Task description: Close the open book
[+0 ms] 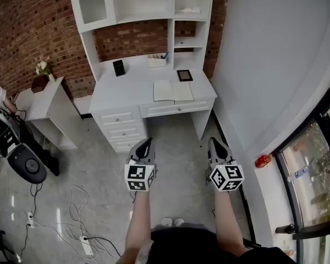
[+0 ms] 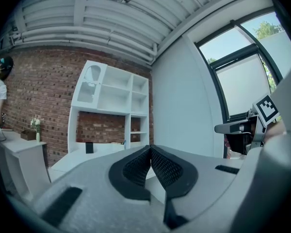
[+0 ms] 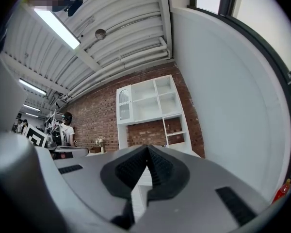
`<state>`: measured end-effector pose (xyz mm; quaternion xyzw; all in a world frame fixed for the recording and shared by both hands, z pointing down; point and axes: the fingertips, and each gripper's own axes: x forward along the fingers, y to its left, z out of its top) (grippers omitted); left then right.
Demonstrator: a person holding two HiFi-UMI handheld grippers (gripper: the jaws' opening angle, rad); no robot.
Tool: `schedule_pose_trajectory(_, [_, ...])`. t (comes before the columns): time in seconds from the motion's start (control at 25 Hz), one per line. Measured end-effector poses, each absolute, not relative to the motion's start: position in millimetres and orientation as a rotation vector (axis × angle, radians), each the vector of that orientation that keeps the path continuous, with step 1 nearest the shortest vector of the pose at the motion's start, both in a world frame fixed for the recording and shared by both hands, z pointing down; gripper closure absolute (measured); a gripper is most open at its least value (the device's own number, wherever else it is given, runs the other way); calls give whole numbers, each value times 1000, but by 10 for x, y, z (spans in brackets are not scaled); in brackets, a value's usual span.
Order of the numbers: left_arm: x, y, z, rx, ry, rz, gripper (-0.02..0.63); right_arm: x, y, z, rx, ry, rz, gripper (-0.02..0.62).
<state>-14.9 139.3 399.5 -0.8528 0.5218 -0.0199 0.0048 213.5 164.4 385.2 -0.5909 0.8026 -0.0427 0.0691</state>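
Note:
An open book [image 1: 173, 91] with pale pages lies flat near the front edge of the white desk [image 1: 126, 95], right of the middle. Both grippers hang well short of the desk, over the floor. My left gripper [image 1: 146, 143] points toward the desk drawers, its jaws closed tip to tip with nothing between them [image 2: 150, 148]. My right gripper [image 1: 215, 142] is level beside it, also shut and empty [image 3: 147, 147]. In the two gripper views the desk's hutch [image 2: 111, 111] [image 3: 148, 110] stands far ahead; the book is not visible there.
On the desk are a black box [image 1: 119, 67], a white tray with pens [image 1: 157, 60] and a small framed tablet [image 1: 184, 75]. A white side table [image 1: 44, 106] stands at left, cables [image 1: 71, 213] lie on the floor, and a grey wall [image 1: 269, 65] runs along the right.

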Motion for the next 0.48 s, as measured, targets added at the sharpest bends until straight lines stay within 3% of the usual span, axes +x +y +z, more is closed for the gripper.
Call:
schedule_pose_trajectory(0.36, [-226, 1471, 4194, -2679, 1696, -103, 597, 2000, 1634, 3982, -1720, 2503, -154, 595])
schedule_pose_trajectory(0.4, [-238, 1483, 4220, -2679, 1706, -110, 597, 1982, 1633, 3988, -1701, 2513, -161, 559])
schedule_pose_trajectory(0.48, [-257, 1507, 4264, -2675, 1726, -123, 597, 1971, 1631, 3992, -1671, 2523, -165, 548])
